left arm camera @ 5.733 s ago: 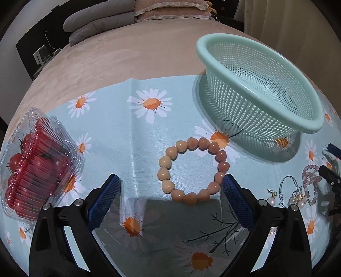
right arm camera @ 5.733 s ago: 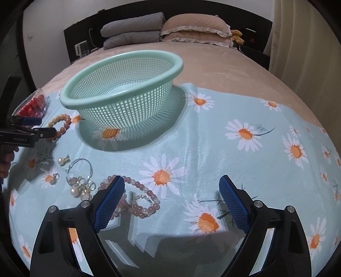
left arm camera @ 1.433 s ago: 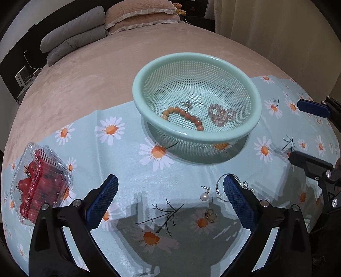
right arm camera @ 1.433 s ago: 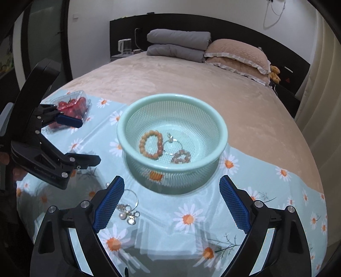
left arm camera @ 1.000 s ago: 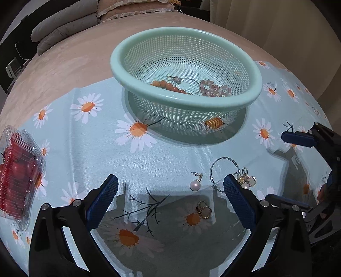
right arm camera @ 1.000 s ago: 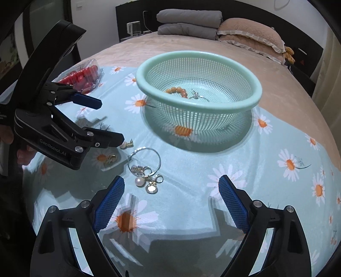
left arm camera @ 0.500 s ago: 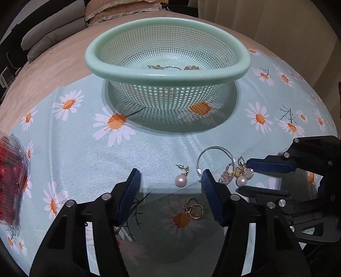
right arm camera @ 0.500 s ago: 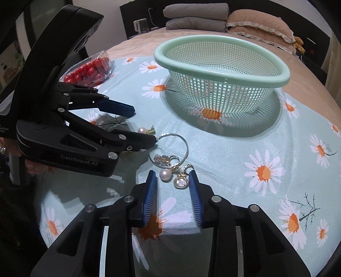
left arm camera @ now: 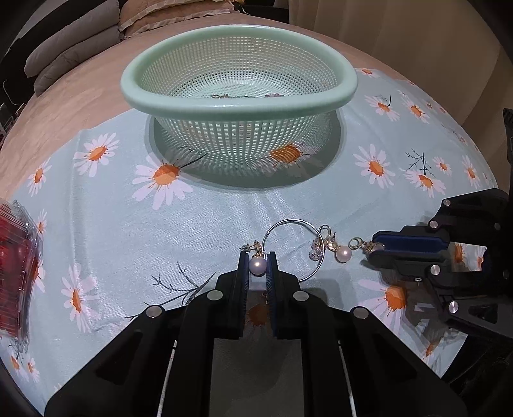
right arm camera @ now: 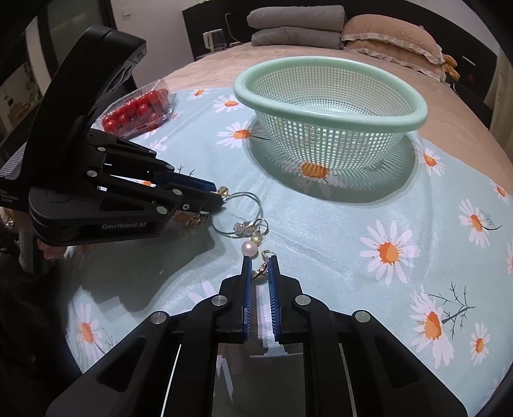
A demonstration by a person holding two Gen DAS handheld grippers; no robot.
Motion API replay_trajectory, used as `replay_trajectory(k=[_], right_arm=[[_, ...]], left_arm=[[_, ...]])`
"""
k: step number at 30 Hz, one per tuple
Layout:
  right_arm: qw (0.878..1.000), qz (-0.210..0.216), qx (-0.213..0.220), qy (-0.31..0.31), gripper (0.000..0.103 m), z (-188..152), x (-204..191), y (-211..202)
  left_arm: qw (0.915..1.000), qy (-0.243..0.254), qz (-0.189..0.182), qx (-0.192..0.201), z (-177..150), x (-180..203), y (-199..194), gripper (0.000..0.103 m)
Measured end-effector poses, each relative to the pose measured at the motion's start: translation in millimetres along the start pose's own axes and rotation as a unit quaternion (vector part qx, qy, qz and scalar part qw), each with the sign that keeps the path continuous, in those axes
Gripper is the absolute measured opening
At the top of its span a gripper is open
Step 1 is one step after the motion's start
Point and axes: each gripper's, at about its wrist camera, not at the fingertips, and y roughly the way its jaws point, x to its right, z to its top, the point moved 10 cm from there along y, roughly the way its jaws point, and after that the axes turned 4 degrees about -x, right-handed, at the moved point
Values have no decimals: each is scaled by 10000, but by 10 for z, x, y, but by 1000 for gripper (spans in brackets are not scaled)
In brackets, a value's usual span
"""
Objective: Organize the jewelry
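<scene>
My left gripper point(left arm camera: 257, 263) is shut on a pearl earring point(left arm camera: 257, 265) lying on the daisy cloth. My right gripper point(right arm camera: 259, 268) is shut on a small gold charm earring point(right arm camera: 261, 271); it shows from the side in the left wrist view point(left arm camera: 373, 248). Between them lie a silver hoop point(left arm camera: 293, 247), a crystal charm point(left arm camera: 315, 248) and a loose pearl point(left arm camera: 342, 255). The mint mesh basket point(left arm camera: 239, 106) stands behind, with bracelets barely showing over its rim. A gold earring point(right arm camera: 194, 220) lies under the left gripper point(right arm camera: 218, 197).
A clear box of red cherry tomatoes point(right arm camera: 139, 110) sits at the cloth's left edge, also in the left wrist view point(left arm camera: 17, 266). The daisy cloth point(right arm camera: 400, 224) lies on a beige bed with pillows point(right arm camera: 391, 30) at the head.
Both grippers came down to the cloth and closed: the left on the pearl earring, the right on the gold charm earring. Half a second ago both were partly open.
</scene>
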Motion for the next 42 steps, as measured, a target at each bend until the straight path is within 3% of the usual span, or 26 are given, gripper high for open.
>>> replay_trajectory(k=[5, 19, 23, 24, 26, 27, 28, 39, 42], right_arm=[[10000, -32, 76, -15, 6, -27, 25, -180], [9986, -135, 515, -14, 4, 110, 94, -727], [9988, -335, 353, -114, 7, 109, 111, -662], [9988, -356, 318, -99, 9, 102, 117, -622], [9991, -310, 289, -21, 25, 100, 136, -535], [9991, -307, 292, 11, 40, 99, 145, -493], [9991, -302, 313, 23, 47, 104, 148, -447], [9992, -301, -18, 260, 45, 102, 231, 161], [9986, -457, -64, 271, 26, 65, 263, 238]], left_arm=[[9999, -49, 14, 126, -112, -149, -257, 12], [9985, -56, 205, 509, -44, -197, -767, 12], [9982, -53, 232, 550, -27, -175, -815, 12], [9982, -52, 230, 551, -31, -175, -824, 12], [9982, -58, 249, 545, -42, -177, -831, 12], [9982, -61, 252, 536, -50, -182, -831, 12], [9983, -62, 259, 527, -53, -185, -822, 12], [9986, -126, 327, 407, -146, -289, -792, 12], [9986, -167, 323, 393, -160, -317, -784, 12]])
